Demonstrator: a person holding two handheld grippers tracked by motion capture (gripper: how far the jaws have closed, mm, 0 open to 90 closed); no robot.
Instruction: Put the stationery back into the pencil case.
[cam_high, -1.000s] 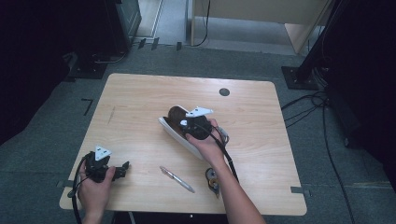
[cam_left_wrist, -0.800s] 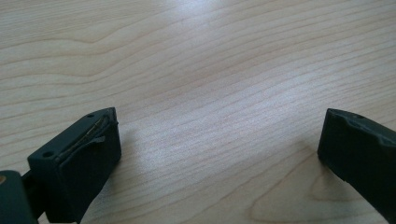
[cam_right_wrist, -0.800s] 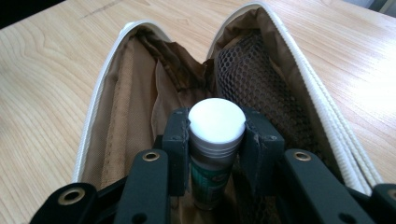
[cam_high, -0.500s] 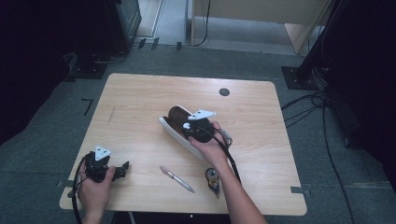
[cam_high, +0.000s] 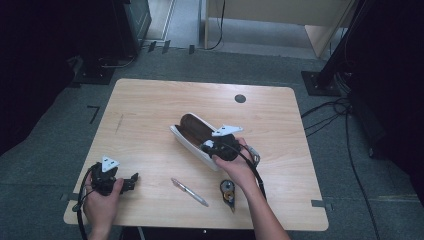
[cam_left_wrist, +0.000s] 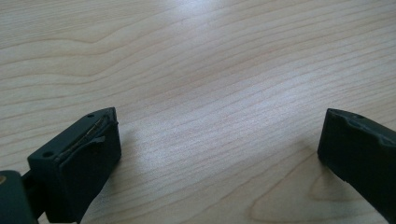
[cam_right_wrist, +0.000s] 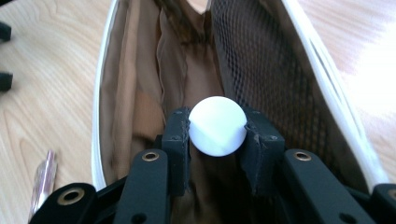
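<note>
Clearly my right gripper (cam_right_wrist: 217, 135) is clamped on a small white ball (cam_right_wrist: 217, 126), held by its sides just over the open mouth of the white pouch (cam_right_wrist: 299, 51) near the middle of the tabletop (cam_high: 150, 110). I judge the ball light, hard and smooth, likely to squirt out unless pinched across its widest part. Brown lining and dark mesh show inside the pouch; I see nothing else in it. My left gripper (cam_left_wrist: 215, 154) stands wide open, holding nothing, near the tabletop's front left corner.

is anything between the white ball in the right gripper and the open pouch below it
Nothing visible. The right gripper holds the white ball right over the open pouch, whose brown lining and mesh pocket lie clear beneath.
</note>
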